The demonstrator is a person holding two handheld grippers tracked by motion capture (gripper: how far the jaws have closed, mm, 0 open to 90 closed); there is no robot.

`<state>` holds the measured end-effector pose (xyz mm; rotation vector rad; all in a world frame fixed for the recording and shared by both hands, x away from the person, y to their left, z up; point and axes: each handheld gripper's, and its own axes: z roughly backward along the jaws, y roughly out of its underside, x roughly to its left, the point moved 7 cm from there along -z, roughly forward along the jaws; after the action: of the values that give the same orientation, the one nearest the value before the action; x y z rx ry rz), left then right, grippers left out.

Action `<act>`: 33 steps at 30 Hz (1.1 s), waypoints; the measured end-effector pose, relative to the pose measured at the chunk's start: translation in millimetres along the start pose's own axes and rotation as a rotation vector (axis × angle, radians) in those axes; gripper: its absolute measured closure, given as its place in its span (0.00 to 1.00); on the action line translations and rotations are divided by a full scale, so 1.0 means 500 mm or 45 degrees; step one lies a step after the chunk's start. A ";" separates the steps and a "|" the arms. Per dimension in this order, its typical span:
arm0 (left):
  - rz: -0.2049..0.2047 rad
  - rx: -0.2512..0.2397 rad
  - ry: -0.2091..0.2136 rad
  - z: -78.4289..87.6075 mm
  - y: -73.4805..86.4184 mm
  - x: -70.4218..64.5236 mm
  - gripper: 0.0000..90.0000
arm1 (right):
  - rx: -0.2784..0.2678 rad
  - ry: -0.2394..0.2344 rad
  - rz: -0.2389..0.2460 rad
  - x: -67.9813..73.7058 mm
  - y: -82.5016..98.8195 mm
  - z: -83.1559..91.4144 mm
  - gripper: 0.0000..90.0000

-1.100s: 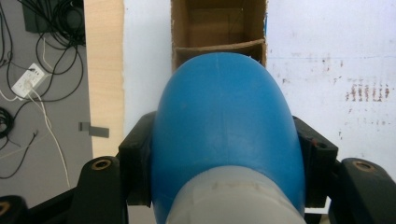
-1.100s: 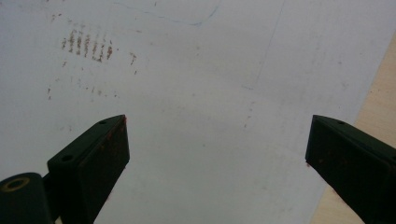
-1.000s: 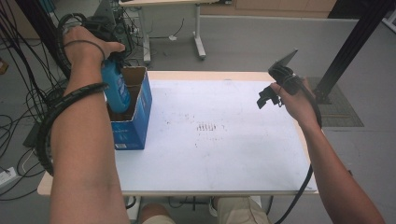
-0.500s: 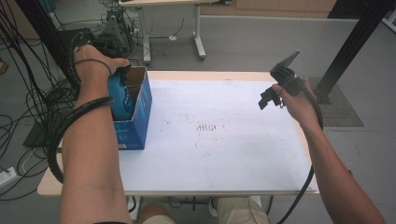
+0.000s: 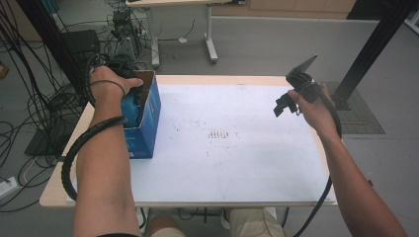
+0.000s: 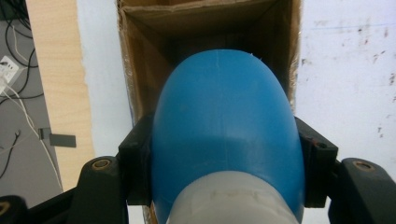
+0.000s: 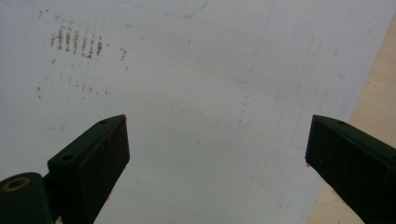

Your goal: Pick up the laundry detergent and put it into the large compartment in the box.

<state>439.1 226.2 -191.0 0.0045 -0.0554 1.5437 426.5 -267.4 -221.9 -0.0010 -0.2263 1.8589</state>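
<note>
Lower than a second ago, the left gripper (image 5: 129, 94) has carried the bottle (image 5: 131, 106) down from above the box (image 5: 148, 123) into its open top, while the right gripper (image 5: 286, 101) has kept its place; in the high view the box stands at the left of the table (image 5: 237, 163), the left hand (image 5: 109, 84) over it, and the right hand (image 5: 316, 111) hangs at the right above the white sheet; in the left gripper view the jaws clamp the blue bottle (image 6: 224, 135) on both sides, its grey cap near the lens and its round end inside the brown walls of the box (image 6: 140, 56); in the right gripper view the jaws stand wide, nothing between them, over the stained sheet (image 7: 196, 93).
</note>
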 end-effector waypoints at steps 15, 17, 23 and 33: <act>-0.039 0.040 0.005 -0.069 -0.006 -0.003 0.42 | 0.008 0.003 -0.006 -0.007 0.000 -0.006 0.07; -0.044 0.046 -0.005 -0.074 -0.007 -0.005 0.42 | 0.007 0.004 -0.012 -0.009 0.001 -0.006 0.07; -0.048 0.054 0.001 -0.093 -0.004 -0.001 0.42 | 0.009 0.009 -0.016 -0.013 0.003 -0.007 0.07; -0.054 0.051 0.004 -0.103 0.000 -0.003 0.42 | 0.006 0.006 -0.016 -0.012 0.004 -0.009 0.07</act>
<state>440.5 226.7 -242.6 0.0348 -0.0223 1.5025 426.7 -272.9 -227.4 -0.0001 -0.2182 1.8467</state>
